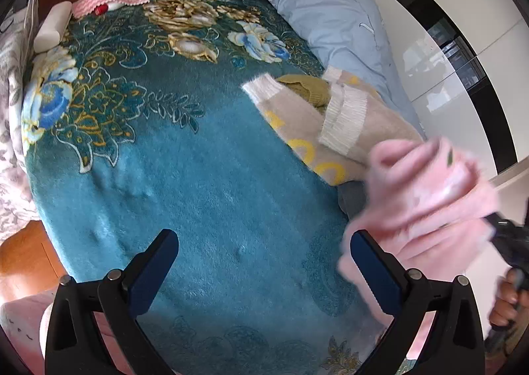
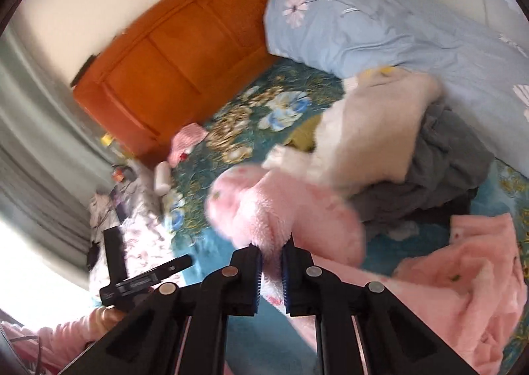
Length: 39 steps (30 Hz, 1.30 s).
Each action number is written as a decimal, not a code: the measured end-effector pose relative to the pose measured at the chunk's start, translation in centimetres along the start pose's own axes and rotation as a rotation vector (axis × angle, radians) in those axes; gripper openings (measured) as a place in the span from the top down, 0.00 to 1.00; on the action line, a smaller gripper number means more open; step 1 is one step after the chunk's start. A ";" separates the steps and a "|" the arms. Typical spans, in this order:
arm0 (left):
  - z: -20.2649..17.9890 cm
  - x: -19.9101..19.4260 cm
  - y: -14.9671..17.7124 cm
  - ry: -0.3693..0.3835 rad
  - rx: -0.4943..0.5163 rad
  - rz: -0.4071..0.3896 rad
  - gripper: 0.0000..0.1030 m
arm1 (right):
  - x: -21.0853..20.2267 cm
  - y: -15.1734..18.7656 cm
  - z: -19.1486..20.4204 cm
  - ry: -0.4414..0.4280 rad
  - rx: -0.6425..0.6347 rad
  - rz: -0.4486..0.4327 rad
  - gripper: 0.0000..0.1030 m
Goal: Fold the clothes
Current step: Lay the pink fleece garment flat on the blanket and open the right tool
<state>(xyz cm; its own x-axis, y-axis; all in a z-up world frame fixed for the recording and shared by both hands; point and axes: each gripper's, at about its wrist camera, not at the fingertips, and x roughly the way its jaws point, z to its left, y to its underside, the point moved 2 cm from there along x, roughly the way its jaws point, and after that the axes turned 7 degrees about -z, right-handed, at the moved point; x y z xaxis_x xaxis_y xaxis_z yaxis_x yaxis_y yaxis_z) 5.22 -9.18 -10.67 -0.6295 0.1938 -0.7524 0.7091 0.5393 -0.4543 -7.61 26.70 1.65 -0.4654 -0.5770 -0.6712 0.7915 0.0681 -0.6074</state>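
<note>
Left gripper jaws wide, empty, right gripper jaws clamping pink fleece garment, grey clothes only in right view.

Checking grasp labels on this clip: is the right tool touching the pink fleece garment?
Touching. The right wrist view shows the right tool shut on a bunch of the pink fleece garment, fabric pinched between both pads with no gap visible.

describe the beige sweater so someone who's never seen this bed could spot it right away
On the teal floral blanket, look along the side by the light blue daisy pillow for the heap of clothes. The beige sweater lies on top, fuzzy, with white ribbed cuffs and yellow lettering, unlike the olive garment beneath it.
</note>
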 end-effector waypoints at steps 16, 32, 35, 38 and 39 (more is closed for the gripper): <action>0.5 6.1 0.9 0.088 0.017 0.136 0.00 | 14.6 3.2 -9.9 0.615 0.153 0.316 0.88; -1.9 13.5 3.1 0.306 0.047 0.285 0.00 | 8.5 2.3 -8.2 0.789 0.186 0.333 0.41; -2.8 14.4 3.7 0.335 0.044 0.318 0.00 | 7.6 3.2 -8.4 0.824 0.208 0.355 0.41; -3.6 15.0 3.8 0.358 0.025 0.342 0.00 | 7.1 3.4 -8.0 0.842 0.204 0.372 0.41; -3.5 15.3 3.8 0.354 0.001 0.347 0.00 | 7.0 3.4 -7.9 0.845 0.201 0.373 0.41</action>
<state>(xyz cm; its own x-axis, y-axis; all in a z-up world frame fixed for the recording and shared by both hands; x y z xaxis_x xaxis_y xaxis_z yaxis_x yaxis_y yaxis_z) -2.84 -1.27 -22.23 -0.4257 0.6285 -0.6510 0.8960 0.3931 -0.2065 -11.32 29.33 -8.54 -0.2393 0.2397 -0.9409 0.9639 -0.0574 -0.2598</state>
